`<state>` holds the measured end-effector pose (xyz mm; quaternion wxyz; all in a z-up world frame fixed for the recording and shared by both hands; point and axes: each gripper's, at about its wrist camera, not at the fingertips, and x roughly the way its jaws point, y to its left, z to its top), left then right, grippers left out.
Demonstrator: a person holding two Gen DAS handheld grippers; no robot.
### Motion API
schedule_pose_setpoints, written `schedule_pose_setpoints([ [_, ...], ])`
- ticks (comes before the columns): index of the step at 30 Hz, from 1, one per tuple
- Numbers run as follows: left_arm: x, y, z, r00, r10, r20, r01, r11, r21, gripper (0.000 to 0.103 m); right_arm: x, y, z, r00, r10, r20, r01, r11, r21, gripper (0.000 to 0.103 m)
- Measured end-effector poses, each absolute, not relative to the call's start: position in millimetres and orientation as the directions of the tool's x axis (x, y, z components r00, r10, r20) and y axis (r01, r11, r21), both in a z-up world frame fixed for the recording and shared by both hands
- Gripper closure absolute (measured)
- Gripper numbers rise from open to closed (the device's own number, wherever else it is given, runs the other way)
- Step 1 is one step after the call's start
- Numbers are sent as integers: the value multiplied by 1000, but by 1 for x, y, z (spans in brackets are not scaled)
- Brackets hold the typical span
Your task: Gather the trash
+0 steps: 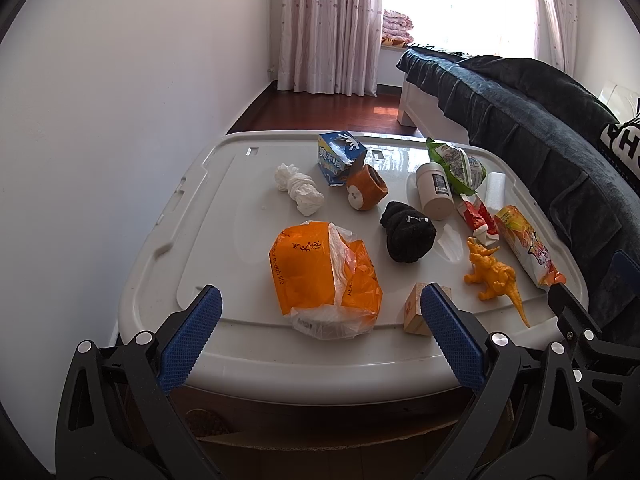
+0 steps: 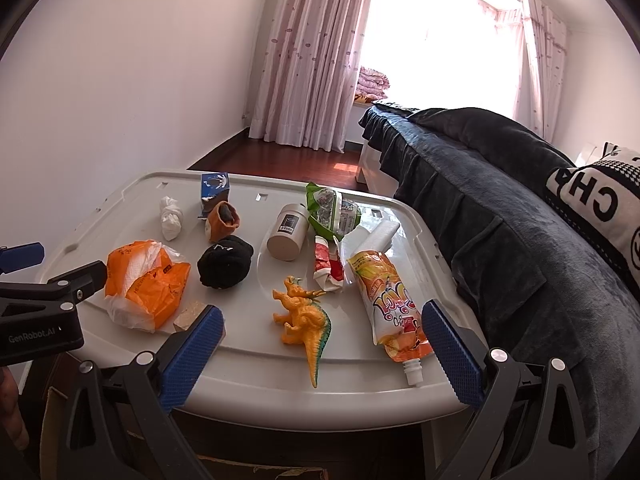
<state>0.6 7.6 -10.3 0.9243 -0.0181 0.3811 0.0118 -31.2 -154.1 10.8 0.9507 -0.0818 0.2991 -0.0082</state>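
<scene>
Both grippers wide, empty: left gripper (image 1: 320, 332) before orange bag (image 1: 324, 276); right gripper (image 2: 322, 344) near pouch (image 2: 390, 304). Pinch bag's crumpled top, skip dinosaur (image 2: 302, 316).

On the surface (image 1: 224, 184): two rolled socks, black (image 1: 408, 236) and brown (image 1: 366, 190); one toy dinosaur (image 1: 494, 276); one jar (image 1: 434, 196); one wooden block (image 1: 416, 312); one crumpled tissue (image 1: 300, 192); one orange bag (image 1: 320, 276) at 6 o'clock

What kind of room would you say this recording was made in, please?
Most likely a bedroom at home. A bed under a dark blue cover fills the right side, pink curtains hang at a bright window, and the clutter sits on the lid of a grey plastic storage bin rather than a real table.
</scene>
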Motion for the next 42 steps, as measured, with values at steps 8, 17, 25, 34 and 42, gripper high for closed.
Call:
schedule_pose_setpoints([
  [8, 1, 8, -10, 710, 7, -705, -36, 999, -26, 6, -33, -153, 15, 824, -58, -564, -34, 988, -152, 5],
  [17, 3, 10, -10, 706, 7, -708, -39, 999, -29, 6, -32, -155, 16, 826, -57, -561, -33, 988, -149, 5],
  [25, 6, 5, -9, 712, 30, -702, -40, 999, 3, 6, -32, -159, 20, 830, -49, -556, -28, 991, -130, 5],
  [34, 28, 10, -32, 669, 46, -742, -85, 996, -15, 6, -35, -169, 28, 840, -43, -541, -6, 996, -89, 5],
  [42, 53, 7, -49, 642, 56, -765, -108, 994, -18, 6, -37, -174, 33, 851, -37, -523, -11, 996, -88, 5],
])
